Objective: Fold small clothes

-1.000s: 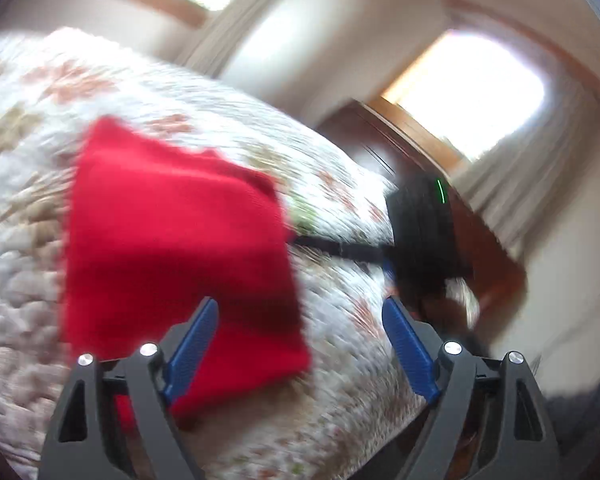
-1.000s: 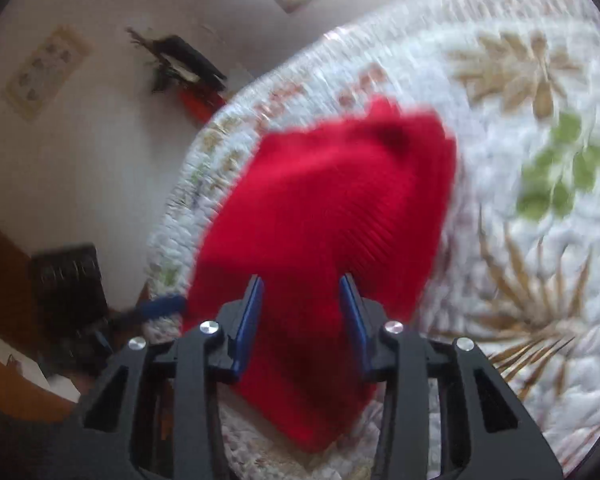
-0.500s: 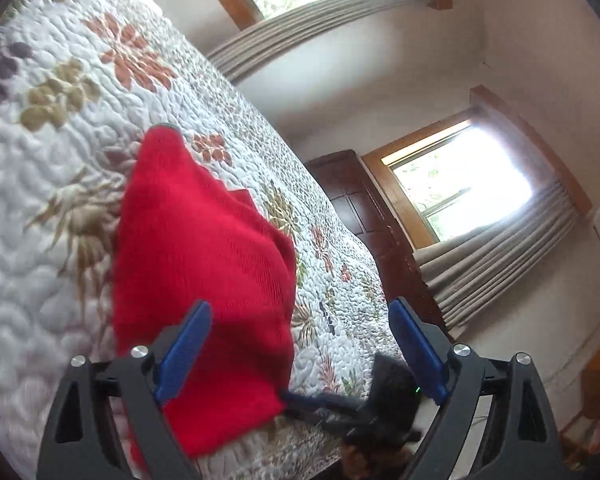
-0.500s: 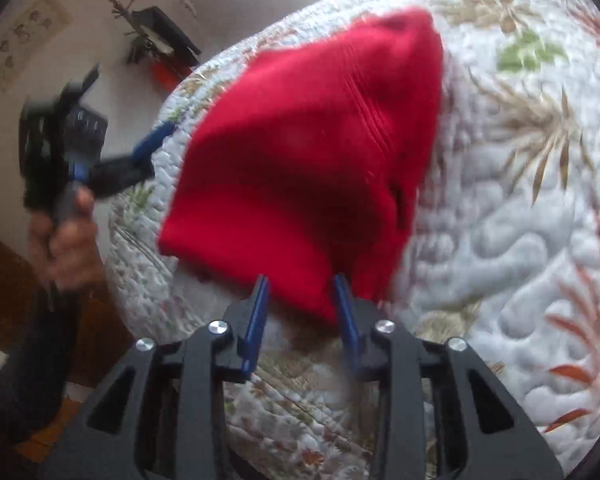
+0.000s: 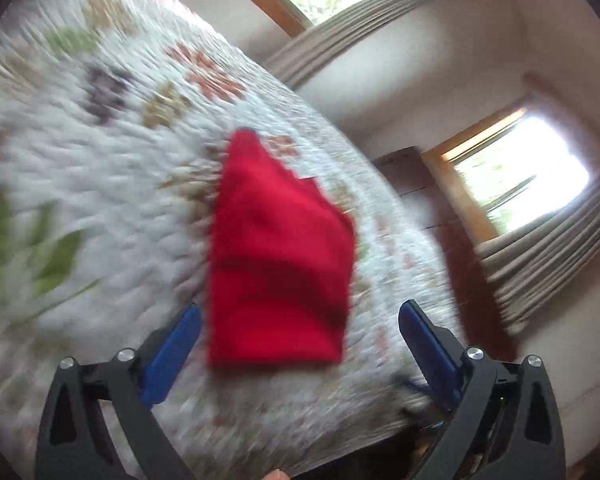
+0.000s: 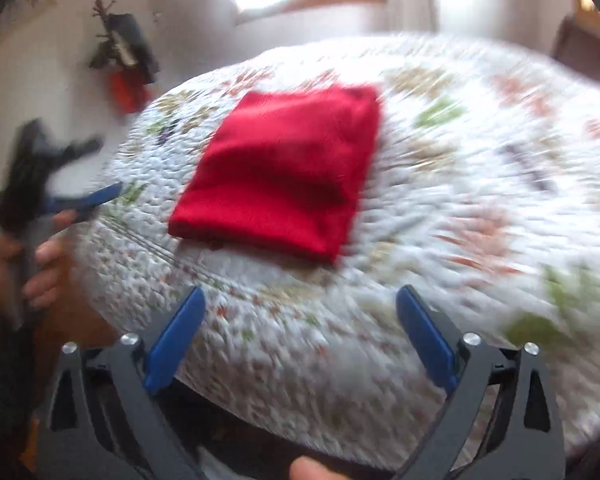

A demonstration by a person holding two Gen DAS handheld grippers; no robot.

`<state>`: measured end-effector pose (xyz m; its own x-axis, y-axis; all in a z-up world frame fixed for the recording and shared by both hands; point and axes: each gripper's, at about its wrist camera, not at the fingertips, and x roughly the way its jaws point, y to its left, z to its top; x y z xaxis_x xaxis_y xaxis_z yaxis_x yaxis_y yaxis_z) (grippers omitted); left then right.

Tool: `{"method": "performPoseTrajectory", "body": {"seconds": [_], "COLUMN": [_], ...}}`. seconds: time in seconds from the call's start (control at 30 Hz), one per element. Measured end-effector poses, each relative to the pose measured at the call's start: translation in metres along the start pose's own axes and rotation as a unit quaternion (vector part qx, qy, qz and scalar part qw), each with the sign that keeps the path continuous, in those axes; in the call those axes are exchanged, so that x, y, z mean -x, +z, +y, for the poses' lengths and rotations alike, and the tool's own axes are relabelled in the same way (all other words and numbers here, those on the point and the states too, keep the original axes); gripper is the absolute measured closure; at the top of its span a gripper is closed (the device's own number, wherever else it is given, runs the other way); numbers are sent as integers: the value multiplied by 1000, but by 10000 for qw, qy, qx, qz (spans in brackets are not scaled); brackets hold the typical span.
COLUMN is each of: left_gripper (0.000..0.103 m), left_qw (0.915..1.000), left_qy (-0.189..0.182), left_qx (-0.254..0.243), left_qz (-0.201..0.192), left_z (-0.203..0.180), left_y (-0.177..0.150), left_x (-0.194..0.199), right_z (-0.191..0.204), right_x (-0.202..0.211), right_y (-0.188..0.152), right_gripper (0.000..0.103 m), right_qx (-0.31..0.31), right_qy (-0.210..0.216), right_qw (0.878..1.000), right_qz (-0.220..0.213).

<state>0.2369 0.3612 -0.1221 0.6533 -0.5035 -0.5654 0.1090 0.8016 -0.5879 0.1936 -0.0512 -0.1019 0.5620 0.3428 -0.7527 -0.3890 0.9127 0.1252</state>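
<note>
Right wrist view, red knit garment (image 6: 284, 172) folded flat, blurred

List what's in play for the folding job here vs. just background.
In play:
- red knit garment, folded flat on the quilt
- left gripper, open, empty
- right gripper, open, empty

Background:
- curtains
- windows
- dark wooden furniture
- dark wall ornament

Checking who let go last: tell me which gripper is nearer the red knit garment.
Left, apparently. The left gripper hangs open at the red knit garment's near edge; the right gripper is open, farther back.
</note>
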Motion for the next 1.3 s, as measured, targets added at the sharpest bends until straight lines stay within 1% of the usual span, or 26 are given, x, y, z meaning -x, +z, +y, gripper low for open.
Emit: {"method": "performPoseTrajectory", "body": {"seconds": [0.03, 0.07, 0.13, 0.2, 0.3, 0.37, 0.4, 0.53, 0.63, 0.77, 0.97, 1.3], "left_gripper": [4, 4, 4, 4, 4, 4, 4, 4, 4, 4, 4, 4], "left_qw": [9989, 9968, 9922, 9902, 9861, 9812, 9796, 9766, 9729, 9729, 9729, 9727], "left_qy": [290, 489, 806, 936, 1193, 1413, 1459, 1409, 1439, 1335, 1329, 1390], "left_qx": [-370, -628, -933, -1006, -1146, -1297, -1361, -1559, -1713, -1760, -1783, -1752], "left_qz": [-27, -96, -173, -243, -163, -204, -241, -462, -590, -687, -635, -619], "left_z": [-14, -26, -46, -63, -85, -101, -108, -133, -149, -161, -167, -167], "left_y": [-17, -33, -63, -89, -111, -123, -128, -143, -152, -159, -169, -171], "left_x": [16, 31, 56, 82, 104, 120, 128, 161, 176, 188, 190, 191], "right_z": [8, 9, 13, 23, 44, 59, 63, 82, 96, 110, 120, 110], "right_x": [17, 30, 60, 77, 112, 128, 134, 167, 188, 207, 217, 216], "right_y": [-9, -15, -32, -43, -57, -63, -64, -71, -77, -83, -89, -89], "right_gripper": [3, 3, 3, 3, 3, 3, 3, 3, 3, 3, 3, 3], "right_qx": [62, 55, -106, -196, -155, -58, -33, 5, 67, 175, 224, 51], "right_qy": [-258, -429, -475, -564, -841, -959, -980, -997, -1027, -1042, -1013, -1083], "right_qw": [9996, 9989, 9983, 9973, 9934, 9914, 9906, 9880, 9857, 9830, 9819, 9811], "right_qz": [-132, -202, -331, -428, -764, -892, -950, -1176, -1331, -1504, -1583, -1603]}}
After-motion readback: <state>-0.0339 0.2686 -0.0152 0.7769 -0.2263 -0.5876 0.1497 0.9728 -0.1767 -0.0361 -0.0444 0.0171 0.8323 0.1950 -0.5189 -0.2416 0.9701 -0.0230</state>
